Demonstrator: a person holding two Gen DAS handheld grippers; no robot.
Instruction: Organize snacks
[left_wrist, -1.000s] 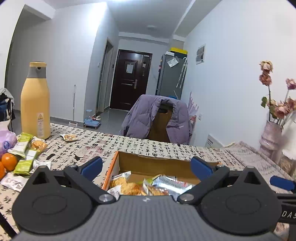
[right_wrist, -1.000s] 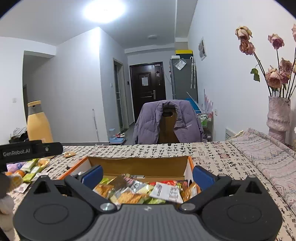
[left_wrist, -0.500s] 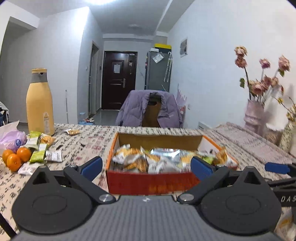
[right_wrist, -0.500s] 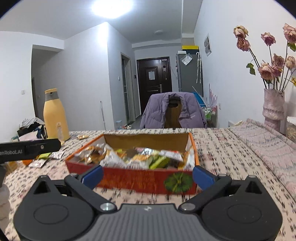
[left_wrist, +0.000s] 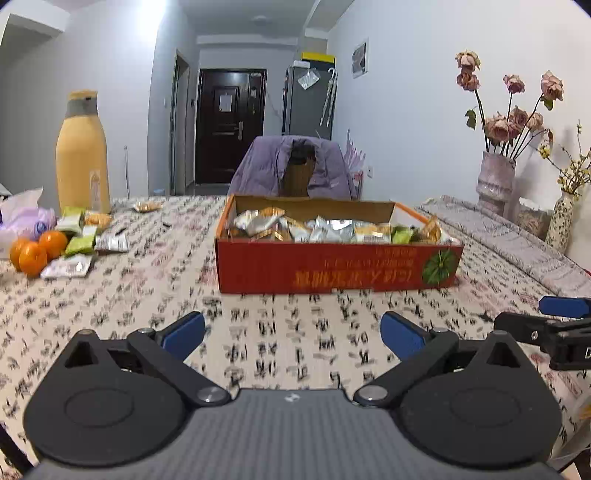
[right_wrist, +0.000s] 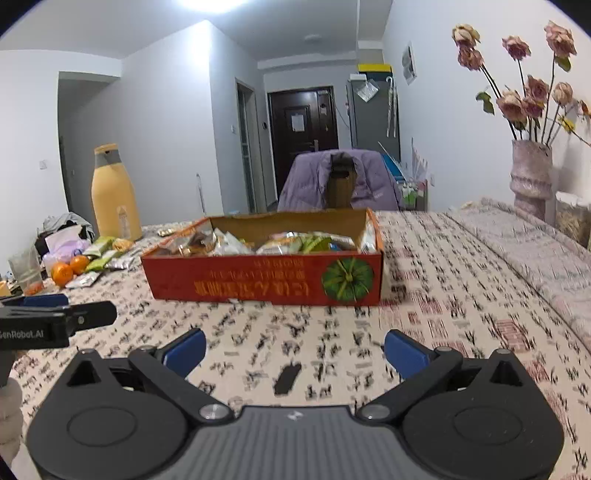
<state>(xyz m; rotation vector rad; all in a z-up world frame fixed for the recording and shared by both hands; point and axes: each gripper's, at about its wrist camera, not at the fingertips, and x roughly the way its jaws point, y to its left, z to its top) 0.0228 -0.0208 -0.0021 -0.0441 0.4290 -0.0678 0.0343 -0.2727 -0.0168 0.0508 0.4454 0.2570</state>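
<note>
On the left lay small round oranges (left_wrist: 33, 251) and loose green and silver snack packets (left_wrist: 79, 245) beside a tall yellow bottle (left_wrist: 82, 155). My left gripper (left_wrist: 291, 334) was wide open and held nothing. The red cardboard box (left_wrist: 332, 269) (full of shiny snack bags) sat ahead on the patterned tablecloth (left_wrist: 166, 288). My right gripper (right_wrist: 295, 350) was open and empty too.
</note>
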